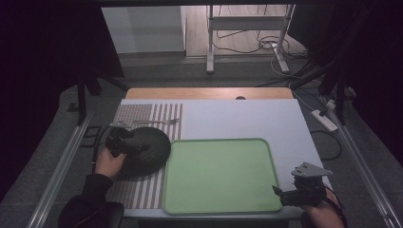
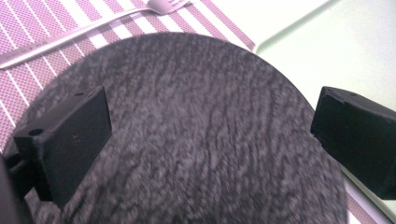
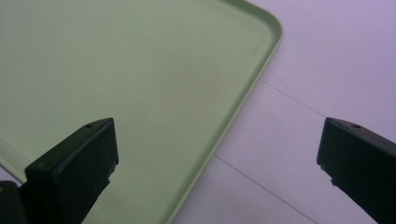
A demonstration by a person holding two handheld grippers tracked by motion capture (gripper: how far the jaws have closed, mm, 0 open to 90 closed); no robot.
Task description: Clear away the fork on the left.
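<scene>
1. Hovering over the dark round plate (image 2: 201, 135), the left gripper (image 1: 124, 141) has its 2 jaws spread wide, with nothing pinched between them.
2. Seen in the left gripper view, the plate's rough grey surface spans the whole gap between the jaws and runs on under both of them; whether the jaws touch it cannot be told.
3. Beyond the jaw tips, a silver fork (image 2: 93, 25) lies on the striped placemat (image 2: 28, 84), just past the plate's far edge.
4. Past the jaw on the right of that view, a corner of the green tray (image 2: 327, 51) lies close beside the plate.
5. Near the table's front edge, the right gripper (image 1: 290, 194) has its 2 jaws spread wide and empty as well.
6. In the right gripper view, the tray's rim (image 3: 243, 100) runs up through the gap; the jaw on the left stands over the tray, the other over the white table top (image 3: 308, 140).
7. Both grippers are well apart, the tray between them.
</scene>
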